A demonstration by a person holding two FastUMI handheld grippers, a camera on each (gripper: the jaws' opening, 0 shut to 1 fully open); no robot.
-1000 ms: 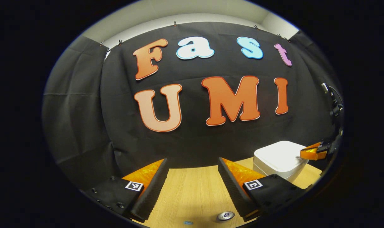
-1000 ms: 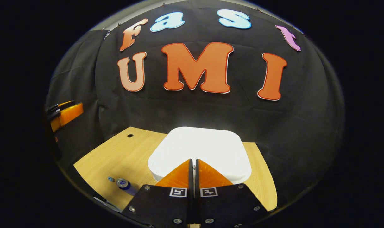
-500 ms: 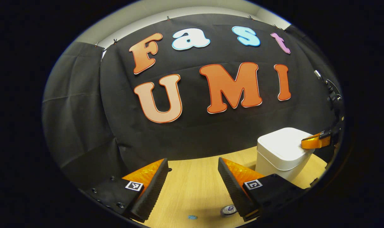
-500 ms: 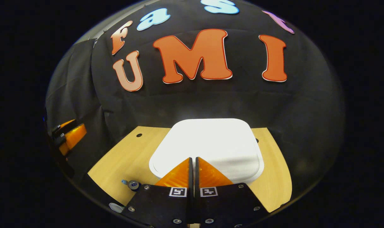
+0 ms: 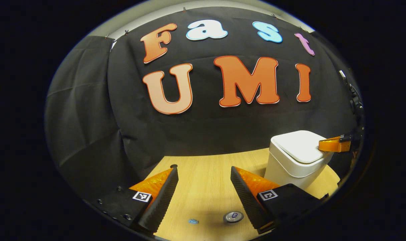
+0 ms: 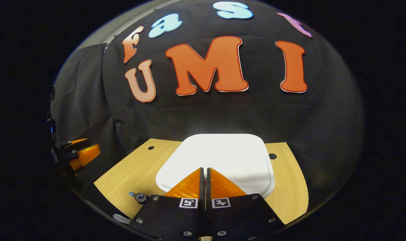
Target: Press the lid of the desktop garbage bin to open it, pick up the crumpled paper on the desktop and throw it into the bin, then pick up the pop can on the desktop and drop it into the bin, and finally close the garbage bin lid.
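The white desktop bin point(image 5: 298, 157) stands at the right of the wooden table with its lid point(image 6: 223, 155) down. My right gripper point(image 6: 204, 169) is shut, and its tips rest at the lid's near edge; from the left gripper view the right gripper point(image 5: 333, 146) pokes in over that edge. The pop can point(image 5: 233, 216) stands upright on the table just below and inside the right finger of my left gripper point(image 5: 204, 169), which is open and holds nothing. The pop can point(image 6: 141, 197) also sits left of the bin. A pale object point(image 6: 122, 218) lies at the table's near-left edge; I cannot tell if it is the paper.
A small blue bit point(image 5: 193, 221) lies on the table point(image 5: 206, 187) left of the can. Round holes point(image 6: 272, 156) mark the tabletop near the back. The left gripper point(image 6: 84, 154) hovers at the far left of the right gripper view.
The left gripper's view has tipped down, showing more table and the can farther between its fingers. The right gripper came closer to the lid and stays shut at its edge.
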